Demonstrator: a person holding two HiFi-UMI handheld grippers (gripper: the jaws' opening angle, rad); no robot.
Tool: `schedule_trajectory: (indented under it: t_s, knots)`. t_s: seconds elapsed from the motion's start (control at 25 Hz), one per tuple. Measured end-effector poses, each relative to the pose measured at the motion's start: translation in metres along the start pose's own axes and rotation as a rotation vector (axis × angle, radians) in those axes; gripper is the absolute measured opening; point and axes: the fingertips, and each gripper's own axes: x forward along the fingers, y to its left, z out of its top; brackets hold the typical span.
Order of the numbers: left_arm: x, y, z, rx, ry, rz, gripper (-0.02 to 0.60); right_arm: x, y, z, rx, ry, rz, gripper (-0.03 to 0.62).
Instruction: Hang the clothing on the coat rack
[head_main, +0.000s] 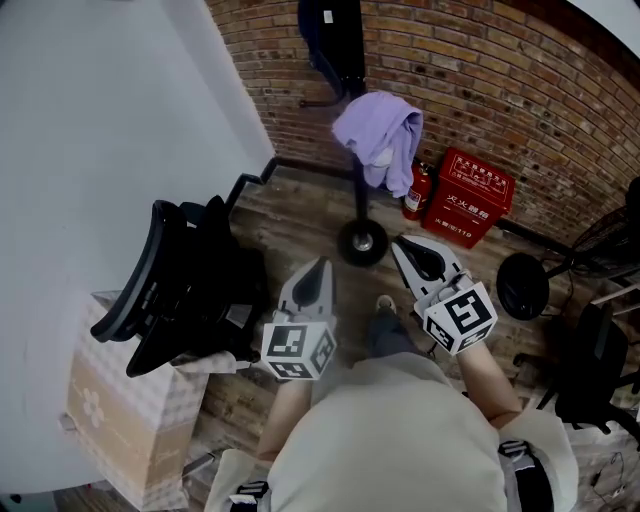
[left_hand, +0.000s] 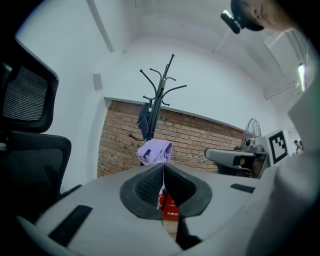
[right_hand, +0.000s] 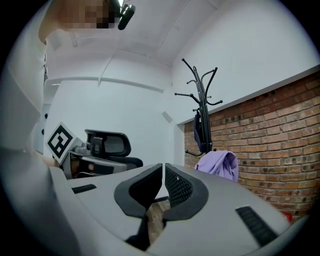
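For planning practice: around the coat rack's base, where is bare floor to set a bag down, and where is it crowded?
Bare wooden floor lies left of the coat rack base, bordered by the office chair and brick wall. Right of the base is crowded: fire extinguisher, red box, fan base.

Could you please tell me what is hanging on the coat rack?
A lilac garment hangs low on the coat rack, a dark garment higher up. The lilac cloth hides the hook bearing it.

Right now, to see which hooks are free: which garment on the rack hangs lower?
The purple garment, bunched low on the rack. The dark garment hangs above it, nearer the top hooks.
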Motion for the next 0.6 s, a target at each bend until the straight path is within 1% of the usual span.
schedule_trajectory:
  t_s: [0.24,0.48,0.6]
  knots:
    - [-0.0061,-0.0014,0.0004,0.005,-0.01,-0.005,0.005,-0.0038,0.0075,0.0007,-0.008,-0.009,0.002,0.012]
    - [-0.0054,-0.0032,0.0042,0.005,-0.02,-0.01,0.005,-0.0059,0.0022,0.0053,0.005,-0.016,-0.036,-0.002]
    - [-0.0047,-0.0029,0.0042,0.003,-0.021,-0.011,0.005,-0.0053,0.0018,0.0065,0.006,-0.021,-0.039,-0.002]
